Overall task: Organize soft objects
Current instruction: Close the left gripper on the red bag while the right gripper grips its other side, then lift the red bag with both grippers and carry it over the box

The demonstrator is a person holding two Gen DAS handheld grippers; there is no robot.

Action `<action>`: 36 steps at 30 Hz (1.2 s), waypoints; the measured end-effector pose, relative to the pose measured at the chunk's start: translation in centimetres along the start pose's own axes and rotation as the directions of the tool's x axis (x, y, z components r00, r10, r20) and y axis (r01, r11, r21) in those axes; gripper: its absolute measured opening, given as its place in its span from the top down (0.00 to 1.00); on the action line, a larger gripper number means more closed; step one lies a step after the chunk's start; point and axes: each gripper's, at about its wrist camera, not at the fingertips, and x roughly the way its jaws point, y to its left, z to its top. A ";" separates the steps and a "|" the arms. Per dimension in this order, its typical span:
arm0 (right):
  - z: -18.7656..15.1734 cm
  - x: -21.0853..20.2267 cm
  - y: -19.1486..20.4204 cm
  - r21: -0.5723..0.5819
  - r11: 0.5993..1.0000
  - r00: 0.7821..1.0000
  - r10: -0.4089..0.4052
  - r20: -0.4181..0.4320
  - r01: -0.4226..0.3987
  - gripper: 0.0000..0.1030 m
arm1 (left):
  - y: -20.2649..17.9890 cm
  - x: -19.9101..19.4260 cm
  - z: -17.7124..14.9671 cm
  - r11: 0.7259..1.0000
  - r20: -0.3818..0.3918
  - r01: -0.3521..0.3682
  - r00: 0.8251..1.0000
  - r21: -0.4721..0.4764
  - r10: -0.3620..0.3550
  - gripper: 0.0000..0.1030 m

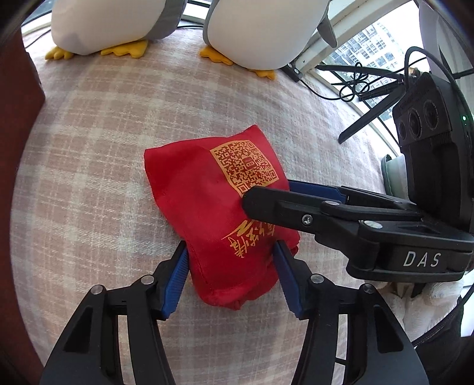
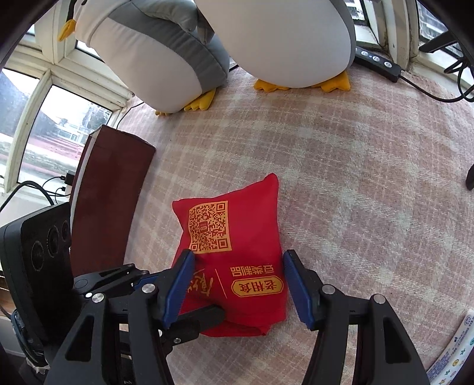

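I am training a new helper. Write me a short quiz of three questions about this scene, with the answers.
1. True or false: the red bag lies on the checked blanket.
2. How many plush penguins stand behind the bag?
3. The bag lies between the fingers of: A. the left gripper only; B. the right gripper only; C. both.

Key: 1 true; 2 two; 3 C.
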 end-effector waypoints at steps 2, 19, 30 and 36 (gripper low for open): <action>-0.1 0.0 -0.1 0.002 1.000 1.000 0.005 0.002 -0.005 0.46 | -0.1 -0.1 0.0 1.000 0.007 -0.012 1.000 0.017 0.012 0.48; -1.6 -4.7 4.2 -0.059 0.998 0.996 0.038 0.083 -0.034 0.51 | -1.8 -6.6 -1.8 0.994 0.129 -0.054 0.991 0.097 0.041 0.51; -2.9 -8.9 13.5 -0.179 0.984 0.989 0.050 0.143 -0.024 0.51 | -0.7 -16.3 -5.1 0.993 0.244 -0.058 0.969 0.103 0.031 0.51; -4.4 -8.4 20.8 -0.278 0.961 0.987 0.043 0.153 0.001 0.51 | 2.7 -20.7 -7.2 0.990 0.291 -0.106 0.954 0.088 0.077 0.51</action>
